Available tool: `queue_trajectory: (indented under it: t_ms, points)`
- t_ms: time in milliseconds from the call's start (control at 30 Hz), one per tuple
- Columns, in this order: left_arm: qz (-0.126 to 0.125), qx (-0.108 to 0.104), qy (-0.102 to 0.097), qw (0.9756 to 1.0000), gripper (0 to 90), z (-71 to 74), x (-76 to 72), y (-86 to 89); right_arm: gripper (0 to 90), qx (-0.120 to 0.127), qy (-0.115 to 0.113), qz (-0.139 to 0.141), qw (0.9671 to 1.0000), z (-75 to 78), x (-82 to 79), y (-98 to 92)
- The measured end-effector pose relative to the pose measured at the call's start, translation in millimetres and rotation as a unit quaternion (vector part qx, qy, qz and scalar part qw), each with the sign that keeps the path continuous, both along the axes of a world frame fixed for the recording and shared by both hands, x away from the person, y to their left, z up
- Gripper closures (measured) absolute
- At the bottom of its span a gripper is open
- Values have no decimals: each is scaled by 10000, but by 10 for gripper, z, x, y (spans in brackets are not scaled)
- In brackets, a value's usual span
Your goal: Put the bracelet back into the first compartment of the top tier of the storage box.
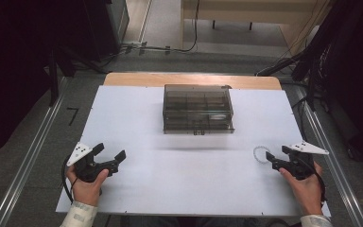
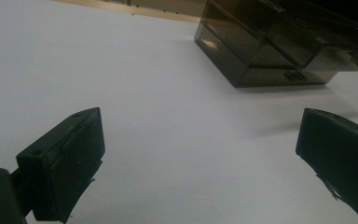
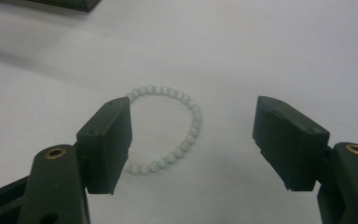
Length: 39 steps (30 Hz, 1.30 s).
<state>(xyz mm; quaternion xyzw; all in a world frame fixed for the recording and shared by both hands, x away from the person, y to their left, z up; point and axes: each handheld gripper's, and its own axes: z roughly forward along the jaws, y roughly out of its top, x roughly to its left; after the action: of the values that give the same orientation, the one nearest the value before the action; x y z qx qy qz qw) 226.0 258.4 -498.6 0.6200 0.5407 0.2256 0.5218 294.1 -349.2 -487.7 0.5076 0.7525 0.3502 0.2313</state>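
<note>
While my right fingers [image 3: 193, 140] stand spread wide and grasp nothing, the pale bead bracelet [image 3: 186, 135] lies flat on the white surface [image 1: 184, 175] just ahead of them; in the right gripper view its loop sits toward one finger, which hides part of it, while the other finger stands clear of the beads, and neither touches them. From above, the bracelet [image 1: 261, 153] lies just beyond my right fingers [image 1: 275, 162], on their inner side. My left fingers [image 2: 200, 158] are also released, wide apart, with bare surface between them. Nothing stands between either pair and the smoky clear organizer box [image 1: 197, 109], which sits near the far middle of the surface, well apart from both hands, with dividers visible inside and its lid down as far as I can tell. A wooden edge shows past the white sheet at the far side, and around the surface run grey floor, metal rails, dark equipment and loose cables.
</note>
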Motion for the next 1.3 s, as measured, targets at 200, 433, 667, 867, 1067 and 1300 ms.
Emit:
queue_trajectory:
  t_ms: [200, 433, 667, 867, 1067, 1300]
  points:
    - [-2, -4, 1, 10000, 17, -1, 1, -4, 284, -32, 5, -9, 10000, -16, 36, 3]
    - [-4, -5, 1, 10000, 17, -2, 2, -7, 316, -128, 43, -7, 9999, -45, 88, 24]
    - [-9, -7, -1, 10000, 18, -2, 2, -8, 343, -224, 90, 8, 9997, -72, 130, 47]
    - [-9, -6, 0, 10000, 17, -2, 3, -9, 407, -312, 152, -18, 9994, -100, 170, 66]
    - [-12, -6, -4, 10000, 18, -3, 4, -10, 454, -348, 172, -16, 9992, -112, 181, 74]
    - [-11, -7, -6, 10000, 17, -2, 4, -10, 541, -430, 225, 20, 9988, -130, 196, 93]
